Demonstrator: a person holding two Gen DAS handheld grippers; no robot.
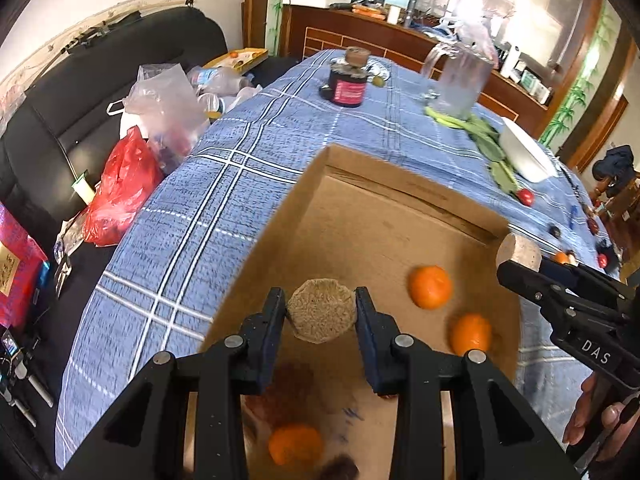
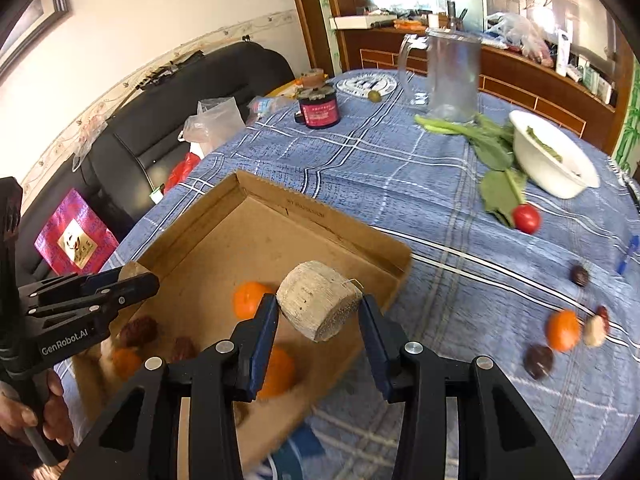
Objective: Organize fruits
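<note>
Holding a tan cork-like plug (image 1: 322,311) between its pads, the left gripper (image 1: 321,312) sits over the near end of the cardboard box (image 1: 280,216). Jaws narrow, clamped on it. In the left wrist view the plug's flat round face looks back at the camera, so its long axis runs roughly along the fingers, down toward the box floor. Two oranges (image 1: 430,287) lie on the box floor to the right, a third one lower, between the gripper arms, w/ dark reddish fruit next to it, blurred. The right gripper (image 1: 520,256) shows at the right edge w/ a second plug. Loose fruit sits far right on the blue checked bench (image 1: 248,136).

Right wrist view: the right gripper (image 2: 319,306) has the second plug (image 2: 318,306) between its fingers, above the box's right wall (image 2: 360,248). This plug lies tilted, long axis slanting from upper left to lower right, cut end toward the camera. Left pad touches it; the right pad seems to stand a little off, so can't tell how firm the hold is. Still out on the bench: an orange (image 2: 563,330), dark dates (image 2: 539,361), a red tomato (image 2: 527,218) by the greens.

Risks, as I judge it: frames are smeared, so things look in motion. A loosely pinched plug could slip and drop onto the oranges, nudging them. A low swing could also clip the box wall and shove the box. Round fruit on the cloth may roll off the bench edge if bumped.
</note>
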